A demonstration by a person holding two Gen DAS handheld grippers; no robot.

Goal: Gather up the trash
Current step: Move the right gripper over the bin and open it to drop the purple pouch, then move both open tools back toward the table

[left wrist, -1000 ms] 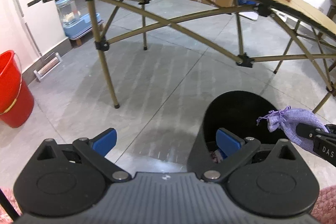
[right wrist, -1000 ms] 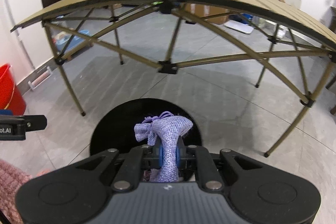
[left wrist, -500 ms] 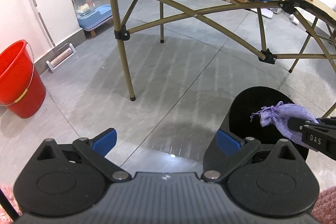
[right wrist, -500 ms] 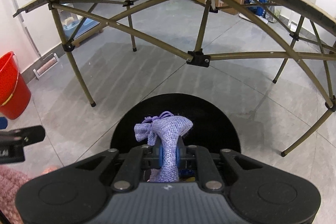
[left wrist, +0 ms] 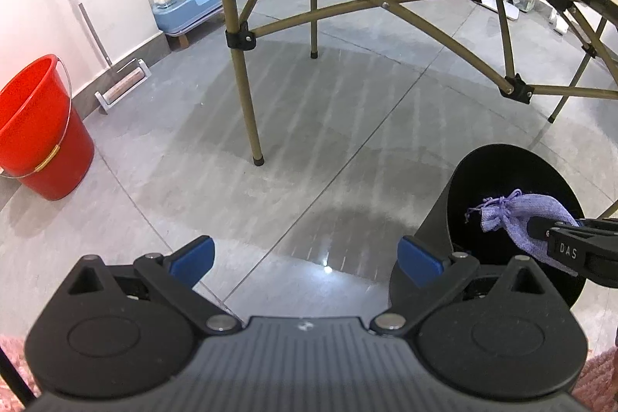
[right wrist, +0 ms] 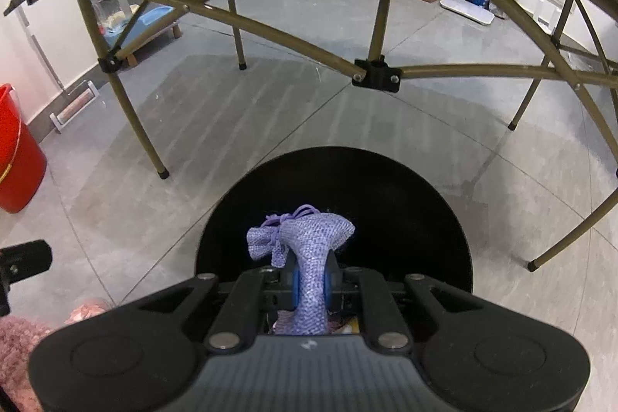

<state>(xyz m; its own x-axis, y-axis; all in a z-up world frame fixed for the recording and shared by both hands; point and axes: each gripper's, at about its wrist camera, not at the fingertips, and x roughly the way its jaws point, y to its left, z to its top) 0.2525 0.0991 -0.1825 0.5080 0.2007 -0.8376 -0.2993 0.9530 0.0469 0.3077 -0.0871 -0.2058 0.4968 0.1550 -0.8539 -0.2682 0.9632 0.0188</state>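
Observation:
My right gripper (right wrist: 311, 282) is shut on a small purple drawstring pouch (right wrist: 309, 242) and holds it over the open mouth of a black trash bin (right wrist: 405, 203) on the grey floor. In the left wrist view the pouch (left wrist: 525, 215) and the right gripper (left wrist: 540, 230) hang over the bin (left wrist: 502, 172) at the right. My left gripper (left wrist: 305, 257) is open and empty, just left of the bin. Some trash shows dimly inside the bin below the pouch.
A folding table with tan legs (left wrist: 243, 72) stands beyond the bin, with items on top. A red bucket (left wrist: 38, 130) stands at the left by the wall. A blue pet feeder (left wrist: 177, 2) sits farther back.
Both grippers have tilted and moved lower toward the floor. The pouch stays gripped over the bin and the left gripper has drifted left, away from the bin.

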